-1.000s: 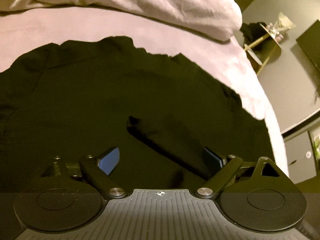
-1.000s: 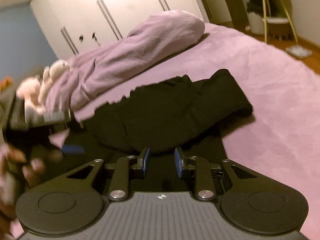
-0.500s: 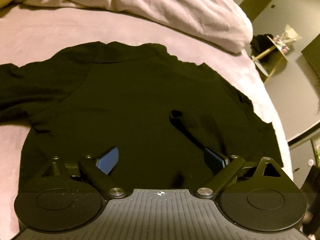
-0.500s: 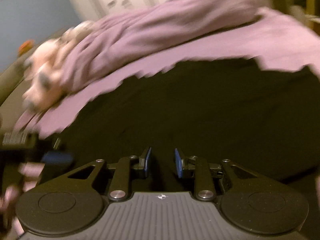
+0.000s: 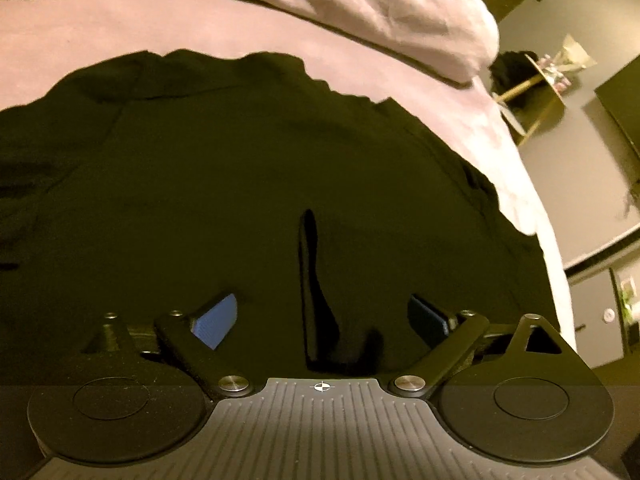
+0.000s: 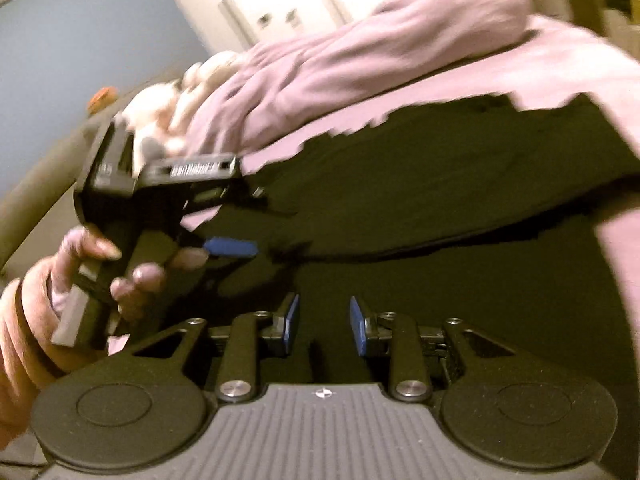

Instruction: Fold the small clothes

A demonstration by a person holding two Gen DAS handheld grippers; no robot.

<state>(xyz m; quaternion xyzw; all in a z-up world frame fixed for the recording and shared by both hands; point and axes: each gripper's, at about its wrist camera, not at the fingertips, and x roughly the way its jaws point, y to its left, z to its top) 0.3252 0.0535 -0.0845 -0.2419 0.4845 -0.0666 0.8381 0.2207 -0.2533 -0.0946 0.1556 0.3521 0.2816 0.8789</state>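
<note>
Garment: black top (image 5: 248, 184) spread flat on the bed (image 5: 160, 28), filling the near and middle of both views; far edge with the neckline lies toward the bedding, one sleeve runs off to the left in the left wrist view.
Fold in cloth: a narrow upright ridge (image 5: 310, 280) stands in the fabric just ahead of the left gripper, between its fingers.
Left gripper (image 5: 322, 314): jaws wide but closing; blue pads well apart, low over the black fabric, neither seen pressing the ridge.
Right gripper (image 6: 324, 322): jaws narrow with a clear gap; only dark cloth seen beyond the gap, and I cannot tell whether any is pinched.
Person's hand (image 6: 92, 276): at the left of the right wrist view, wrapped round the handle of the left gripper, one blue pad showing over the garment.
Bedding: crumpled pinkish duvet (image 6: 360, 52) along the far side of the bed; a pale soft toy (image 6: 168, 104) at its left end, blurred.
Room: small side stand (image 5: 536, 88) beyond the bed's far right corner.
</note>
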